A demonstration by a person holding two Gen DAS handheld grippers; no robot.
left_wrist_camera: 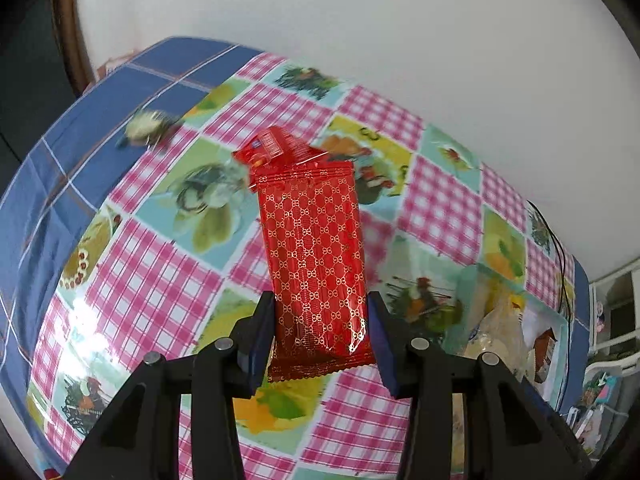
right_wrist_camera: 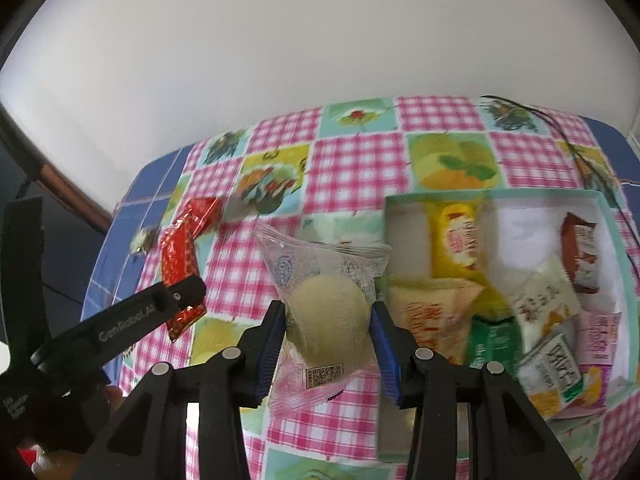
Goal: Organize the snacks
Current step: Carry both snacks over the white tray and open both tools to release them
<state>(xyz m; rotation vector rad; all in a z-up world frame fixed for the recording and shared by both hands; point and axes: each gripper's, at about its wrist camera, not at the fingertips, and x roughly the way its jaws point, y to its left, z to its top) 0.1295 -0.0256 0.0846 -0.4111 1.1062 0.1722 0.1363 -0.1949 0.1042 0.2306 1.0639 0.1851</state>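
Note:
My left gripper is shut on a long red packet with a gold pattern, held above the table; the packet also shows in the right wrist view, with the left gripper on it. A second small red packet lies just beyond it. My right gripper is shut on a clear packet with a pale round cake, just left of the box that holds several snack packets.
The table has a pink checked cloth with fruit squares over a blue cloth. A small blurred wrapped sweet lies at the far left. A black cable runs along the far right. A white wall stands behind.

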